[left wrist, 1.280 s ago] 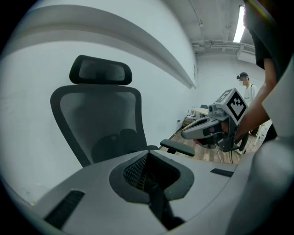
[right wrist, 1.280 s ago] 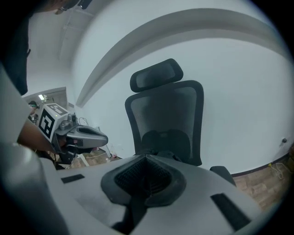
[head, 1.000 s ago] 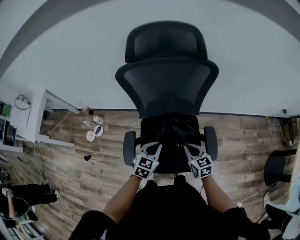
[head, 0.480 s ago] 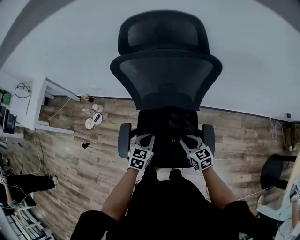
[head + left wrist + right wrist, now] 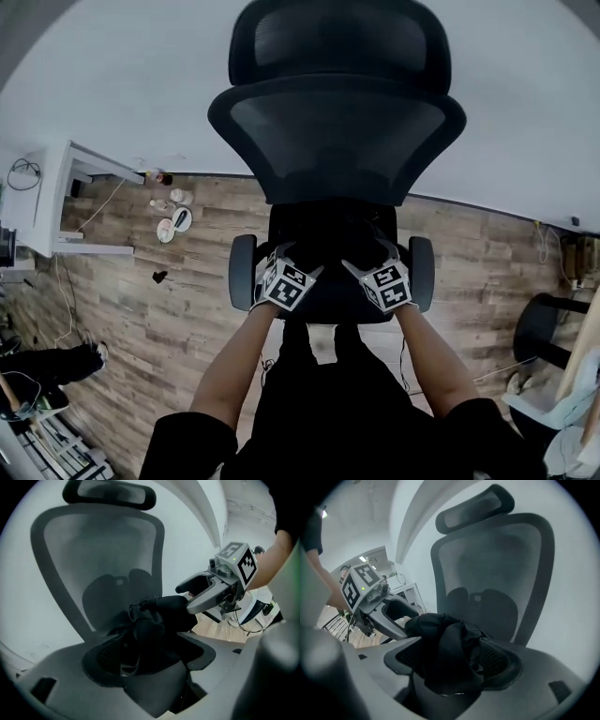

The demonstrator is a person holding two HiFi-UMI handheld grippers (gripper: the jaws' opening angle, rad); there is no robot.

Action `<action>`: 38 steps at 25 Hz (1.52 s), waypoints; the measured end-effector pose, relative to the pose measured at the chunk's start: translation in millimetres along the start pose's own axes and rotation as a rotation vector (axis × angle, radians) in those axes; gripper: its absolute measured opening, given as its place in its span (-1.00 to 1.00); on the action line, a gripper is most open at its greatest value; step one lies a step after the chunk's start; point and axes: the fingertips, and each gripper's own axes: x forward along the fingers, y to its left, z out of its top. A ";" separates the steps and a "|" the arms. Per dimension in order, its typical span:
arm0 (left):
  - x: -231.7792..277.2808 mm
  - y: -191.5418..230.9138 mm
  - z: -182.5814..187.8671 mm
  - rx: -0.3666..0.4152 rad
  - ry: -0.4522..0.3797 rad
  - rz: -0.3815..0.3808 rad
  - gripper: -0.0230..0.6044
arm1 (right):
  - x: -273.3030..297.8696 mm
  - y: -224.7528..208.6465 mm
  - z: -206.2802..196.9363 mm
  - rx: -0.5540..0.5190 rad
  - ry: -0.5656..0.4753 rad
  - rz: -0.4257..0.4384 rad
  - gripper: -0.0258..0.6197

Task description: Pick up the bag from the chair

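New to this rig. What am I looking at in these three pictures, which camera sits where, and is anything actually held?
There is no robot here: a person holds a two-jaw gripper in each hand, and the cubes with square markers are parts of those grippers. The head view comes from a camera on the person's head. It looks steeply down on a black office chair, with the left gripper and the right gripper over its seat. The other two pictures come from wide-angle cameras that ride on each gripper and look along its jaws. On the seat lies a crumpled black bag. Each gripper's jaws stand apart with the bag's fabric between them, so neither looks closed on it yet.
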 end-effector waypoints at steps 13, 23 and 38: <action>61.8 5.1 0.6 0.106 0.079 -0.038 -0.49 | 60.9 -14.2 -36.1 -0.133 0.276 0.028 -0.43; 6.2 15.3 41.3 -0.040 -0.251 -0.087 -0.71 | 23.4 -19.5 7.1 -0.123 0.009 -0.045 -0.73; -126.8 14.7 132.4 0.021 -0.523 -0.089 -0.73 | -71.3 12.0 129.3 -0.107 -0.293 -0.072 -0.78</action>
